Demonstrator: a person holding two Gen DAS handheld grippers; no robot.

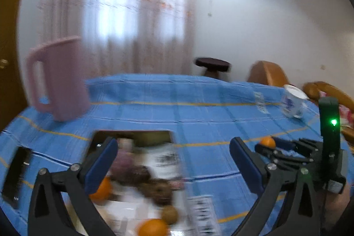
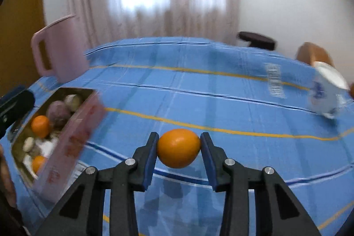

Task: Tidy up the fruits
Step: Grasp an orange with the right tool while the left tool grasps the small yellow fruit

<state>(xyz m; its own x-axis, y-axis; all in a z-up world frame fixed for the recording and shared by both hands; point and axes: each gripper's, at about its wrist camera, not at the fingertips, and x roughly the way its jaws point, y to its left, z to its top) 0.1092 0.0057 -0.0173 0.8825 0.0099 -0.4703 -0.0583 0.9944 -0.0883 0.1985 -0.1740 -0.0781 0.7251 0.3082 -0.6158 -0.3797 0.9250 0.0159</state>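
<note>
Far left on the blue striped tablecloth (image 2: 199, 90), a pink pitcher (image 2: 64, 48) stands upright, handle turned to the left, just behind the fruit box. The box (image 2: 73, 136), pink-sided with red print, sits at the left of the right wrist view, and it's loaded: an orange (image 2: 40, 126) near its middle, another orange (image 2: 38, 163) at the near end, a purplish round fruit (image 2: 59, 113) behind the first, and pale, blurred pieces around them that I can't identify.

The left gripper (image 1: 173, 160) hangs over that same box, jaws spread wide with nothing between them. Below it the left wrist view shows an orange (image 1: 102, 189) peeking past the left finger, dark brown fruit (image 1: 154, 189) in the middle, a small brownish one (image 1: 170, 215) and one more orange (image 1: 153, 227) at the bottom edge. It's all smeared by blur.

Moving right: the right gripper (image 2: 178, 148) is clamped on an orange (image 2: 178, 148), both blue pads pressed to its sides, held above the cloth and well apart from the box. The left wrist view catches that same orange (image 1: 268, 142) in the black jaws at its right.

Far right, a white mug with blue print (image 2: 325, 92) stands on the cloth, and a clear glass (image 2: 274, 81) shows as a blur just to its left.
</note>
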